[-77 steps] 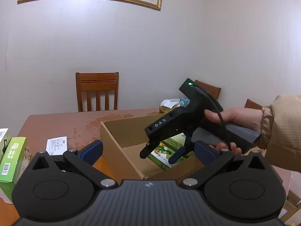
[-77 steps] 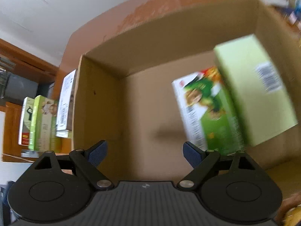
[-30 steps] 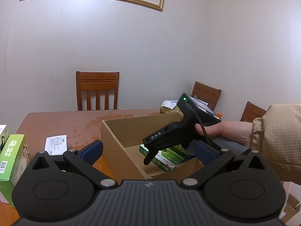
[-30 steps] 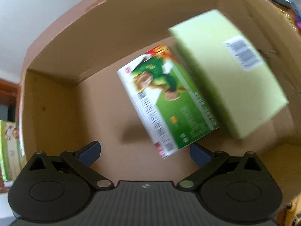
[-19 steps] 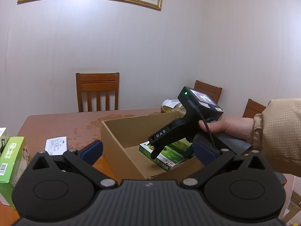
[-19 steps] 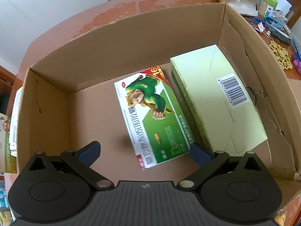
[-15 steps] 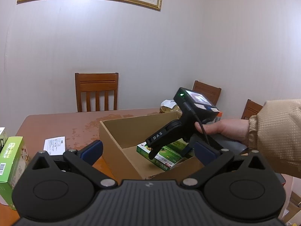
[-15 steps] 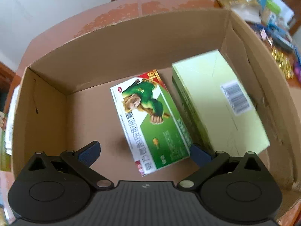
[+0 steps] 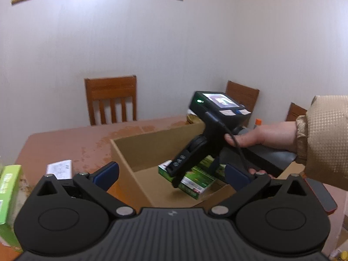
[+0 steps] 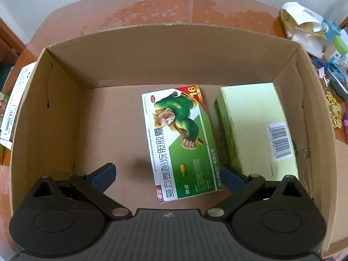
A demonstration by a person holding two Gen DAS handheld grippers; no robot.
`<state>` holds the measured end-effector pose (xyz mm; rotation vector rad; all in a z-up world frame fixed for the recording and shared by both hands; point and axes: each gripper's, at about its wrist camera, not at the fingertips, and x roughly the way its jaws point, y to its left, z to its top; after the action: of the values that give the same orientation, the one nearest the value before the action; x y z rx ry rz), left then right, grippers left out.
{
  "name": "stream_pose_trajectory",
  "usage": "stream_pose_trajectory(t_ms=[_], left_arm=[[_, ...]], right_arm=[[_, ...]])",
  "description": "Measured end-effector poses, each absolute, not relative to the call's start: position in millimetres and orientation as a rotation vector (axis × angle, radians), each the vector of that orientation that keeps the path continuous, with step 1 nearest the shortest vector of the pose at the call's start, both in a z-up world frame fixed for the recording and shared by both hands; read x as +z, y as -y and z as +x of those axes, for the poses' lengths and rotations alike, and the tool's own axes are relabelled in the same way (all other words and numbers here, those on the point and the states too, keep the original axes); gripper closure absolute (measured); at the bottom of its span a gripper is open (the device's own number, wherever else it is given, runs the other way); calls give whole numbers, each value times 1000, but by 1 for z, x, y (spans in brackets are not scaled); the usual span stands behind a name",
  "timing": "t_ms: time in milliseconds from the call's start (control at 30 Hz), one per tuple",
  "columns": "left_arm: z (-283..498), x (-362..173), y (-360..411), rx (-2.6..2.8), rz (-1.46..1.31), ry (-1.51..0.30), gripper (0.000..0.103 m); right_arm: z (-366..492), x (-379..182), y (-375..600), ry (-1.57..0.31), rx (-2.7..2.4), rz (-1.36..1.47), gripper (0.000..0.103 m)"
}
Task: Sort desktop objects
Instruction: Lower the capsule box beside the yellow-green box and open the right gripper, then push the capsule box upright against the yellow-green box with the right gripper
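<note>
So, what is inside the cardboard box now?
The box holds two things lying flat: a green medicine pack and, on its right, a pale green carton. The floor under them and under the right gripper is hidden.

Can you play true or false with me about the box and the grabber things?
1. Two packs lie in the cardboard box. True: a green pack and a pale pack.
2. The right gripper holds the green pack. False: it is open and empty.
3. The box stands on a chair. False: it is on the table.
4. The left gripper is open. True.
</note>
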<state>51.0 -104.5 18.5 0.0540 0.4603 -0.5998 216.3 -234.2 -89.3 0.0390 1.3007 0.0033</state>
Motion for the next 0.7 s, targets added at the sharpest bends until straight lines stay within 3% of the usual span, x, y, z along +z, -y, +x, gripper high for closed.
stream_pose_trajectory(t_ms=[167,700], left_arm=[[72,21,116,-600,36,-577,0],[58,21,126,-602,21,-590,0]], right_arm=[[225,-94,246,-1304,7,29,0],[255,-94,245,-1287,102,-11,0]])
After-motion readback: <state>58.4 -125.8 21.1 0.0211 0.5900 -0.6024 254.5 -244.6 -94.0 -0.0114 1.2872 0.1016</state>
